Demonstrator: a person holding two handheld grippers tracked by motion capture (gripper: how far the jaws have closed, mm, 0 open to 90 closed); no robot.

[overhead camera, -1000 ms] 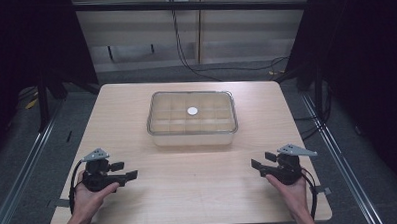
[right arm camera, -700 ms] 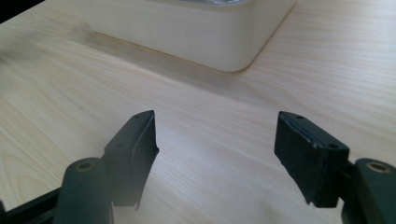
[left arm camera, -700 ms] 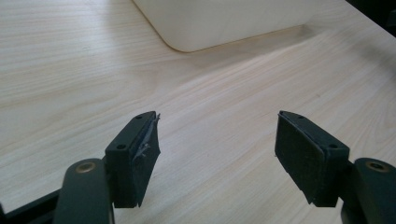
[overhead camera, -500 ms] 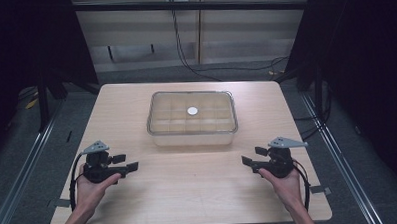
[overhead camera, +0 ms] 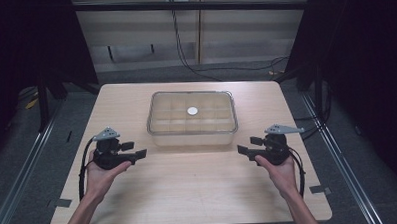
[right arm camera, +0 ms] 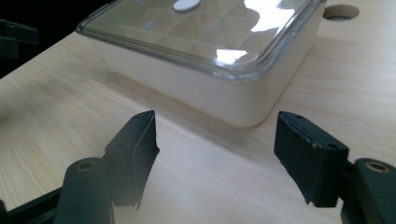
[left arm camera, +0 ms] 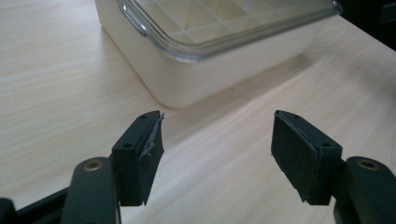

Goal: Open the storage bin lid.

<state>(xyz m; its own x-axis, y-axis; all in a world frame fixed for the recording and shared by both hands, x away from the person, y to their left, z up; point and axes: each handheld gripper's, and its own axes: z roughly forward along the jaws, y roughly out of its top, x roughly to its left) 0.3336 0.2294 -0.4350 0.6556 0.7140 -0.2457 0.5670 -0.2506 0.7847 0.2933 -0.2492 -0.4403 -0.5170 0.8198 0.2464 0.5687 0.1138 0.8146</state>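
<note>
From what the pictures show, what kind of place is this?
Probably a lab recording station, not a home: a bare wooden table with one lidded compartment box, dark curtains around it, and cables on the floor behind.

The high view looks down from above the near side of the table (overhead camera: 189, 192), far enough off to see all of it. Each gripper view sits low and close, looking along its own jaws. All three see the box (overhead camera: 191, 118): the left one its corner (left arm camera: 187, 70), the right one another corner (right arm camera: 224, 88).
</note>
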